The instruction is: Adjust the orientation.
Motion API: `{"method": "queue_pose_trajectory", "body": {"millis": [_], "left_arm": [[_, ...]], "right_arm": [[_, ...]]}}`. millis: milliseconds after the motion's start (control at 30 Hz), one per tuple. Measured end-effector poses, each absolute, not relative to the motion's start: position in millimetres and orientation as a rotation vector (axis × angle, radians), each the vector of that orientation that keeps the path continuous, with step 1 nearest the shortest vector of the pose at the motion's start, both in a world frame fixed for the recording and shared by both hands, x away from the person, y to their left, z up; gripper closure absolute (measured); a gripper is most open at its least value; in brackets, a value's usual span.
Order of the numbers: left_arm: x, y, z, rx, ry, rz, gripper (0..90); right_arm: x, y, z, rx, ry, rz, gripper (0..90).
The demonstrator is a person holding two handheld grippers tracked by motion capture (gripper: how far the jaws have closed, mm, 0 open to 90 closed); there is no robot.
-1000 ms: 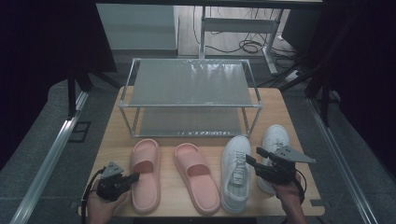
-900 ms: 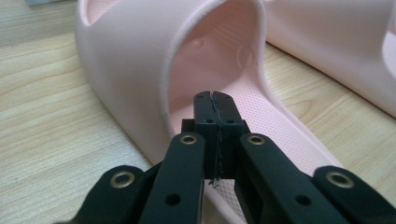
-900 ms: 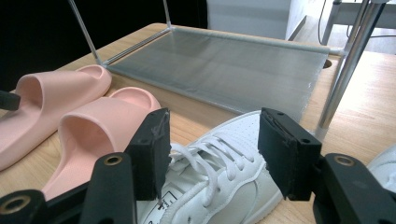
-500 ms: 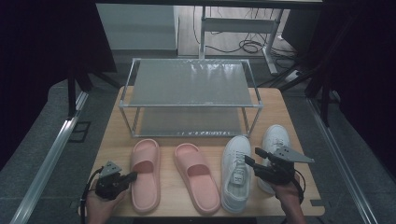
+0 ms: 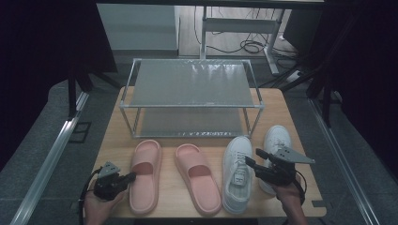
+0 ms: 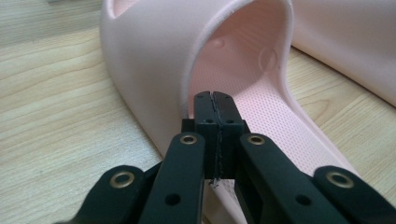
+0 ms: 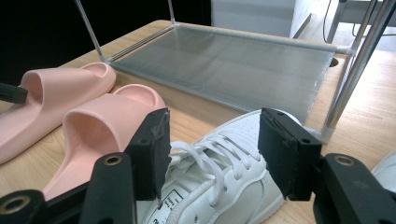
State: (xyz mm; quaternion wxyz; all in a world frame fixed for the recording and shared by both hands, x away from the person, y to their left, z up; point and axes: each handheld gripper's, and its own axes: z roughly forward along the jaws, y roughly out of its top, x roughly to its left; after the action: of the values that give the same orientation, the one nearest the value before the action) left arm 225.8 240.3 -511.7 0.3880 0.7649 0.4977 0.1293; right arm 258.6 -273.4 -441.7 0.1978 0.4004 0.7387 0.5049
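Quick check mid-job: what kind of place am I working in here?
Probably a lab or test room, not a home: a wooden table carrying a metal shoe rack, dark curtains on both sides, and loose cables on the floor behind.

The slippers point(image 5: 145, 173) were pale pink, the sneakers point(image 5: 238, 174) white, the tongs point(image 7: 212, 154) black, the worktop point(image 5: 112, 140) light woodgrain.

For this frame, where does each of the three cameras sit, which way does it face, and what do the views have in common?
High view: above the person's side, looking forward and down on the table and shoe rack; both hands and grippers enter from below.
Left gripper view: rides the left gripper, jaws together, facing the left pink slipper.
Right gripper view: rides the right gripper, jaws apart, over the white sneaker, facing the rack.
Shared: the slippers appear in all three views; the sneaker and rack in the high and right gripper views.
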Motion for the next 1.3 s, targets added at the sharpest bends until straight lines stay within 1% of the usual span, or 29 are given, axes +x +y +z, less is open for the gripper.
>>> {"method": "queue_pose_trajectory", "body": {"millis": [633, 900, 1067, 1233, 1300], "left_arm": [[235, 259, -513, 1.93, 1.32, 0.351, 90.0], [228, 261, -509, 1.903, 1.317, 0.354, 88.6], [223, 258, -505, 1.894, 1.31, 0.369, 86.1], [217, 253, -502, 1.879, 1.286, 0.353, 82.1], [212, 249, -498, 1.863, 1.265, 0.371, 73.5]], "right_arm": [[259, -274, -443, 1.124, 2.069, 1.409, 43.7], [259, -274, -443, 1.123, 2.07, 1.406, 43.7], [259, -273, -443, 1.125, 2.07, 1.406, 43.7], [259, -274, -443, 1.127, 2.066, 1.405, 43.6], [259, -275, -443, 1.126, 2.065, 1.406, 43.6]]}}
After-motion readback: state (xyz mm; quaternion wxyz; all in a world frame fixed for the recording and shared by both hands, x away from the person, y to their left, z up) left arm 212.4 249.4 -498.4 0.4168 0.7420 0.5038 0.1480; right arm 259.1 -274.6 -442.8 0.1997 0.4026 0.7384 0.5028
